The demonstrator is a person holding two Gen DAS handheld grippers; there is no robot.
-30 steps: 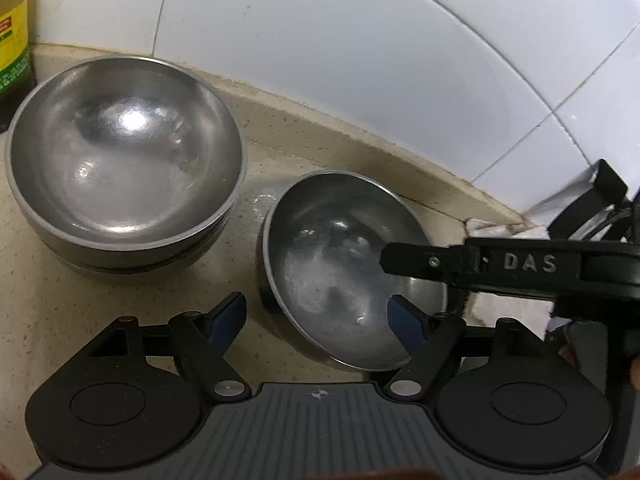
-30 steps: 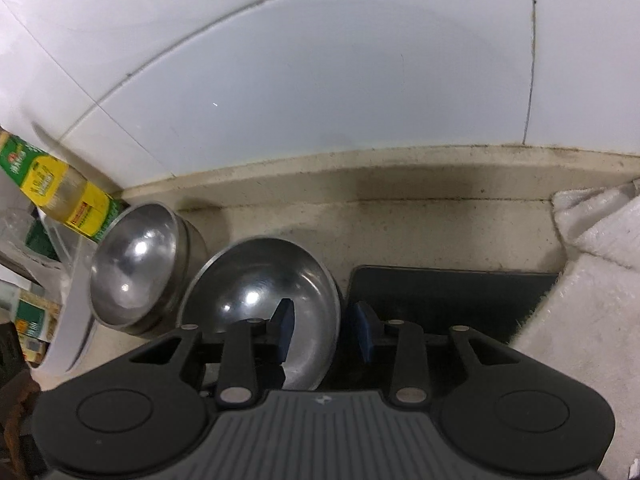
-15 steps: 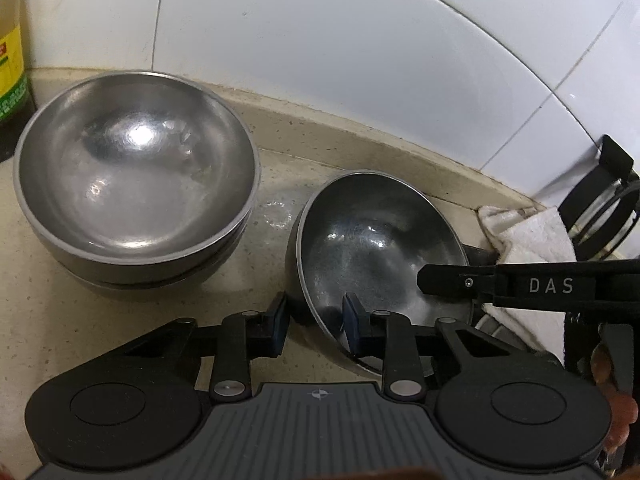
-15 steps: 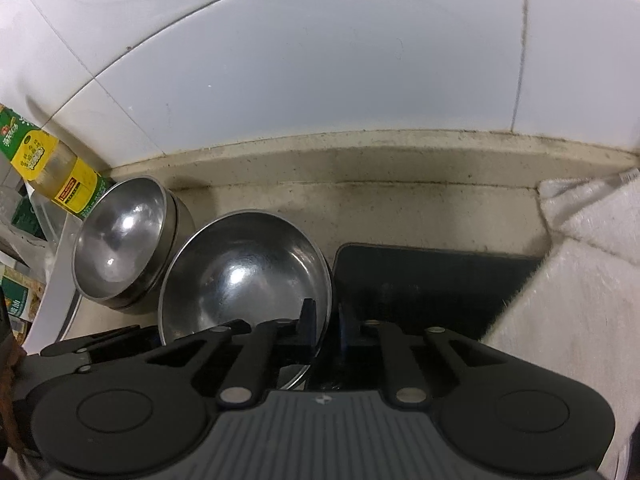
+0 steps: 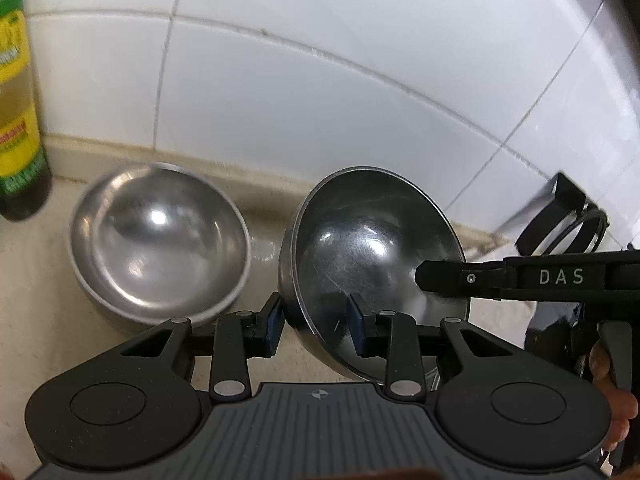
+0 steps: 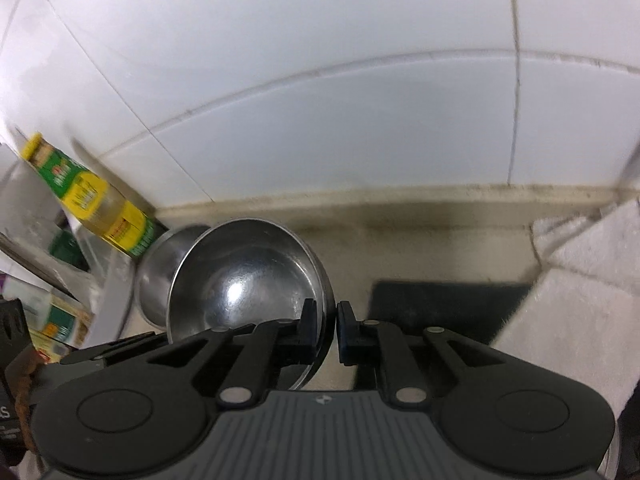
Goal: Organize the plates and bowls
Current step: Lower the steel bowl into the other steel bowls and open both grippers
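Note:
A steel bowl [image 5: 372, 248] is lifted off the counter and tilted. My left gripper [image 5: 316, 322] is shut on its near-left rim. My right gripper [image 6: 325, 324] is shut on its right rim; it shows as a black arm marked DAS [image 5: 520, 276] in the left wrist view. The same bowl [image 6: 244, 280] fills the middle of the right wrist view. A stack of steel bowls [image 5: 160, 236] stands on the counter to the left, partly hidden behind the held bowl in the right wrist view [image 6: 160, 268].
A yellow and green oil bottle [image 5: 16, 92] stands at the far left by the tiled wall, also seen in the right wrist view [image 6: 92, 204]. A black mat [image 6: 444, 308] and white towels [image 6: 580, 272] lie to the right. A black wire rack [image 5: 568, 220] stands at the right.
Both grippers closed on the bowl's rim and lifted it off the counter, tilting it up and toward the stacked bowls on the left.

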